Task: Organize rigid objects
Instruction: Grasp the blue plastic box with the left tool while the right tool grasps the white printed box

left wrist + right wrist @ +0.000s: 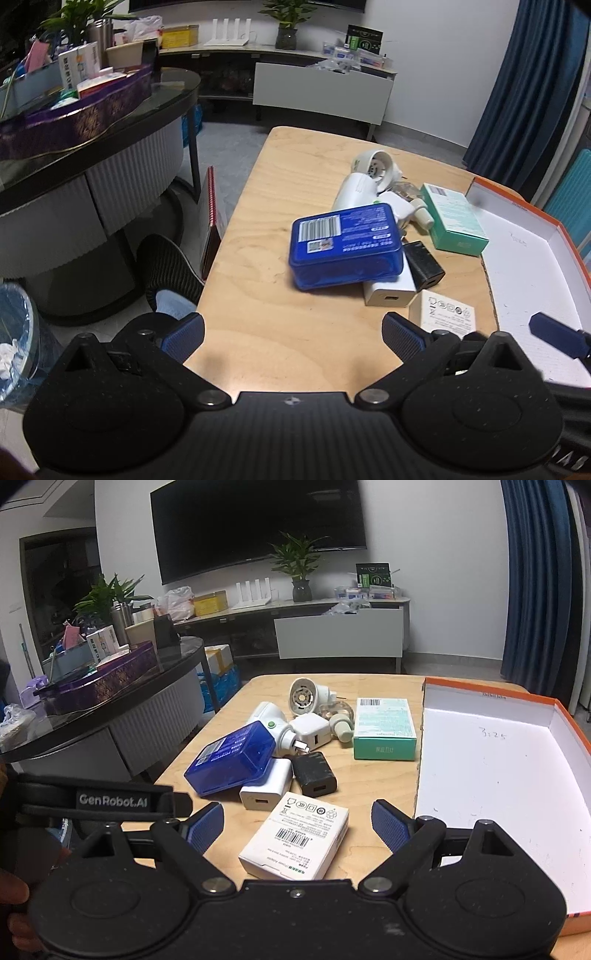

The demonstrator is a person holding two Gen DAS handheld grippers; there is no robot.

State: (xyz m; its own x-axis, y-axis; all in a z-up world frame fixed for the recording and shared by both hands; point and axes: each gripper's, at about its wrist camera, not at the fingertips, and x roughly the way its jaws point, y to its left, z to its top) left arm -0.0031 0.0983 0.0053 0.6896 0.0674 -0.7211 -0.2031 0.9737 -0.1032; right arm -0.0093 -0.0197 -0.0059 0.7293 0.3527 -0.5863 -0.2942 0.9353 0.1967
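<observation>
A pile of small items lies on the wooden table (258, 266): a blue plastic box (343, 243) (232, 760), a white charger (391, 293) (264, 788), a black charger (424, 264) (314, 773), a white adapter box (445, 312) (295, 836), a green box (454, 218) (384, 723) and white plug devices (364, 177) (303, 698). An orange-rimmed white box lid (498, 768) (524, 258) lies to the right. My left gripper (291, 338) is open and empty, short of the blue box. My right gripper (297, 825) is open, its fingers either side of the white adapter box.
A round dark table (110, 709) with a purple tray and clutter stands to the left. A TV cabinet (332, 627) runs along the back wall. A waste bin (18, 332) sits on the floor at left. Blue curtains (535, 572) hang at right.
</observation>
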